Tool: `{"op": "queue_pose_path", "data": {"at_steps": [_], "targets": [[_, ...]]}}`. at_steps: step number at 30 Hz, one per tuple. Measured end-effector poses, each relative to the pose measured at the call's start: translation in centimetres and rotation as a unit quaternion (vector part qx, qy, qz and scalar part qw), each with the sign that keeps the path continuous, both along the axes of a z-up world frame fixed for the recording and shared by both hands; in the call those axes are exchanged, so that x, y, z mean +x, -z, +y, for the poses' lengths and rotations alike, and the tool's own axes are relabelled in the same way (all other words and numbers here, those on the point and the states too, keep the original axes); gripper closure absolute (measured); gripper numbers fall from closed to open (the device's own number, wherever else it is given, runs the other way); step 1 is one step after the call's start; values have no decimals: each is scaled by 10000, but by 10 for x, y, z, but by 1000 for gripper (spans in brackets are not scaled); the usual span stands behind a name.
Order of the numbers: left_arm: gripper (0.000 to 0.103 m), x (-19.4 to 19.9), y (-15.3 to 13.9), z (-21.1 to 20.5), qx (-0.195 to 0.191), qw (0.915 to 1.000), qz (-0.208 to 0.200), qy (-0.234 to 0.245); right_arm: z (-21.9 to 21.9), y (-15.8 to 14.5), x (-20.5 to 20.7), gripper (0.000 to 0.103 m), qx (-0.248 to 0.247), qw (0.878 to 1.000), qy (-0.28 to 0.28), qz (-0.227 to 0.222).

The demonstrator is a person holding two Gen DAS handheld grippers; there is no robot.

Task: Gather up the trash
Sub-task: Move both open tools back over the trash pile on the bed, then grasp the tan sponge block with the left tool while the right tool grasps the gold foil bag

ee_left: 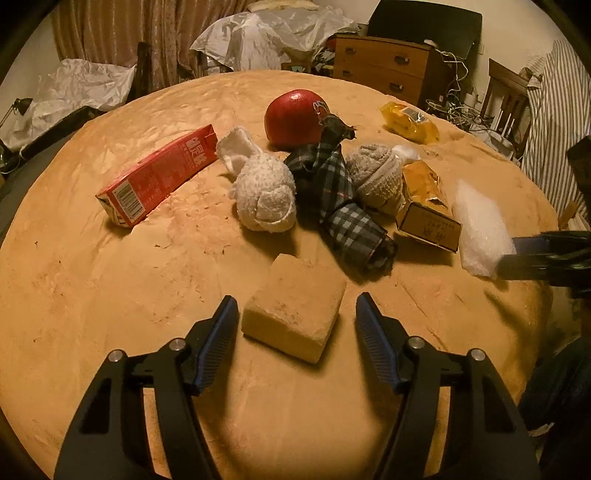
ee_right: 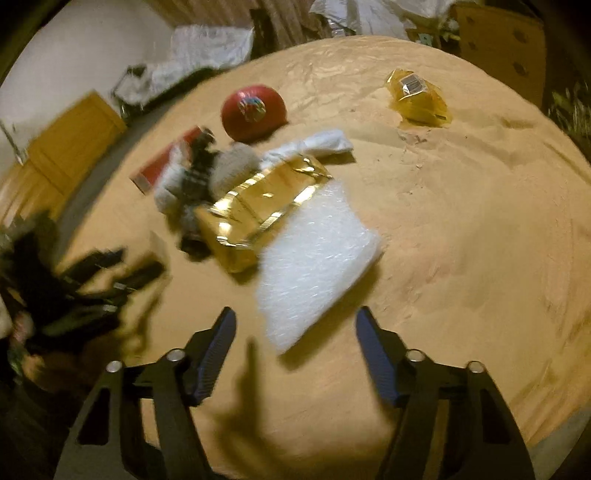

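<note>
My left gripper (ee_left: 293, 308) is open, its fingers on either side of a tan sponge block (ee_left: 295, 304) on the orange blanket. Beyond lie a red carton (ee_left: 159, 175), a white sock ball (ee_left: 264, 192), a plaid cloth (ee_left: 338, 192), a grey sock ball (ee_left: 376, 175), a gold box (ee_left: 428, 206), a red apple (ee_left: 293, 118) and a yellow wrapper (ee_left: 410, 122). My right gripper (ee_right: 295, 328) is open just in front of a white bubble-wrap piece (ee_right: 314, 262); it also shows at the right of the left wrist view (ee_left: 506, 254), against the bubble wrap (ee_left: 478, 229).
The blanket-covered surface (ee_left: 110, 295) drops off at its rounded edges. Behind it stand a wooden drawer unit (ee_left: 384, 66), a chair (ee_left: 506, 92), cables and plastic-covered piles (ee_left: 273, 33). The right wrist view is motion-blurred; the gold box (ee_right: 258, 214) and apple (ee_right: 253, 112) show there.
</note>
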State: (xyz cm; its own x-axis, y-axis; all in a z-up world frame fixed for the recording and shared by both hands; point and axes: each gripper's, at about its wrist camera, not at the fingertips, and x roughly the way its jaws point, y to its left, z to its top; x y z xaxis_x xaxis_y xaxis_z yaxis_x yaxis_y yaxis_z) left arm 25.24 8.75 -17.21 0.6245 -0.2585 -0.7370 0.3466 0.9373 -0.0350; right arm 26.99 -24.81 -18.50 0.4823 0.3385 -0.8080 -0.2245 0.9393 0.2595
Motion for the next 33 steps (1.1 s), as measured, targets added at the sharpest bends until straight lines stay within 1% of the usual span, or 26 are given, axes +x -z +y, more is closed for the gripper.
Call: {"op": "queue_pose_path", "data": {"at_steps": [1,2,4,5,7,9,11,13,14,17,19,20,21,22,23,25,26,28,30,33], "targets": [[39,0,0,0,9,10000,6,-8,-3,0,4,49,-169,9998,-20,-84],[39,1,0,-1,24,10000,13,-16,-9,-2,13,54,-397,9988,-17,-269],[39,0,1,-2,63,10000,27,-44,-27,-14,29,54,-1093,9906,432,-702],[39,1,1,-2,84,9999,29,-59,-40,-22,36,54,-1246,9861,655,-883],[39,1,2,-4,127,9999,21,-69,-61,-31,46,54,-674,9927,700,-719],[39,2,2,-5,143,9999,41,-72,-67,-37,44,52,-643,9931,642,-743],[39,3,3,-5,130,9999,67,-75,-70,-34,39,52,-404,9957,590,-588],[39,4,3,-6,83,9999,86,-95,-69,-33,30,52,-174,9961,644,-574],[39,3,3,-6,68,9999,88,-98,-65,-32,21,51,166,9965,627,-523],[39,2,3,-9,68,9999,80,-91,-42,-27,13,51,941,9945,364,-288],[39,1,3,-9,60,9999,79,-122,-23,-26,18,51,1374,9902,253,-90],[39,1,2,-7,17,9999,87,-143,-14,-28,21,51,1468,9889,233,-54],[39,1,2,-7,-10,9998,92,-156,-8,-30,25,51,1530,9880,234,-17],[39,2,2,-6,-48,9998,100,-173,-1,-29,30,51,1647,9859,281,111],[39,2,2,-5,-76,9997,109,-190,4,-29,33,49,1694,9848,313,207],[39,3,2,-5,-115,9996,125,-214,11,-27,42,40,1553,9863,503,258],[39,3,2,-4,-121,9996,129,-223,12,-24,48,34,1526,9855,678,315],[39,3,2,-5,-131,9995,127,-240,13,-17,58,34,1611,9818,890,473],[39,3,2,-4,-149,9995,127,-254,21,-13,65,33,1634,9809,896,565],[39,5,2,-4,-157,9994,145,-290,32,-5,75,33,1366,9844,922,620]]}}
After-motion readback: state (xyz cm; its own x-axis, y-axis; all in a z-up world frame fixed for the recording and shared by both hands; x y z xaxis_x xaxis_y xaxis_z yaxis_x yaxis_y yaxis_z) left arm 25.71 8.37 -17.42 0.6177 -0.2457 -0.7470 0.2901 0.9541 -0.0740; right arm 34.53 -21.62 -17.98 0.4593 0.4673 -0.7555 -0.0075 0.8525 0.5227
